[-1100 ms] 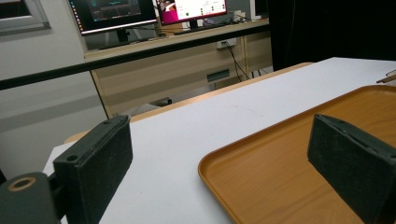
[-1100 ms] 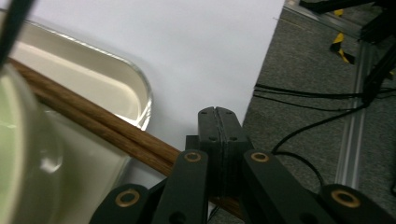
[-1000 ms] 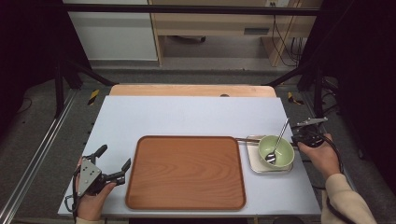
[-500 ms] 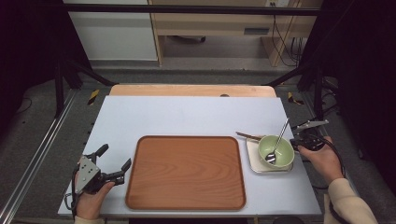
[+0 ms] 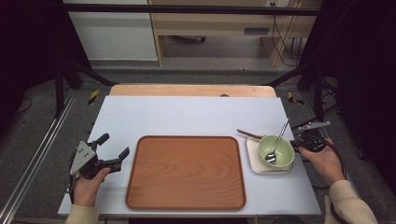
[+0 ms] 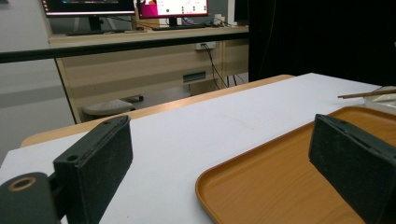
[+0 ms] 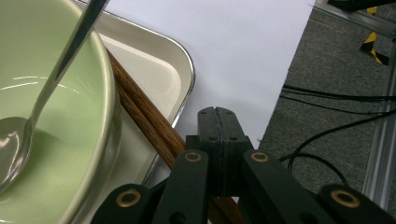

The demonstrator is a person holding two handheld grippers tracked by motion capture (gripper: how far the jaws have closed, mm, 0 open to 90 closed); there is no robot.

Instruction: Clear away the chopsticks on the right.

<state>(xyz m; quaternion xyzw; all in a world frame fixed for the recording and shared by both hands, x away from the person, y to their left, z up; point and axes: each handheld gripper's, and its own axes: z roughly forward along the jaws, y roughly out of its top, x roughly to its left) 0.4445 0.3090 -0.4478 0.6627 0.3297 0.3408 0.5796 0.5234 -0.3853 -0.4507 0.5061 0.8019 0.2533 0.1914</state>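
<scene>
One spoon (image 5: pixel 276 142) in green bowl (image 5: pixel 283 149) on white tray (image 5: pixel 255 158).

Overhead table (image 5: pixel 187 116) view; two low claw-mounted close-ups

No readable text

The monitors (image 6: pixel 126 5) beyond the table showed coloured windows, but their lettering was too small and blurred to read.

The white table (image 5: pixel 187 116) carries an empty wooden tray (image 5: pixel 186 171) and, right of it, a small white dish (image 5: pixel 254 156).
</scene>
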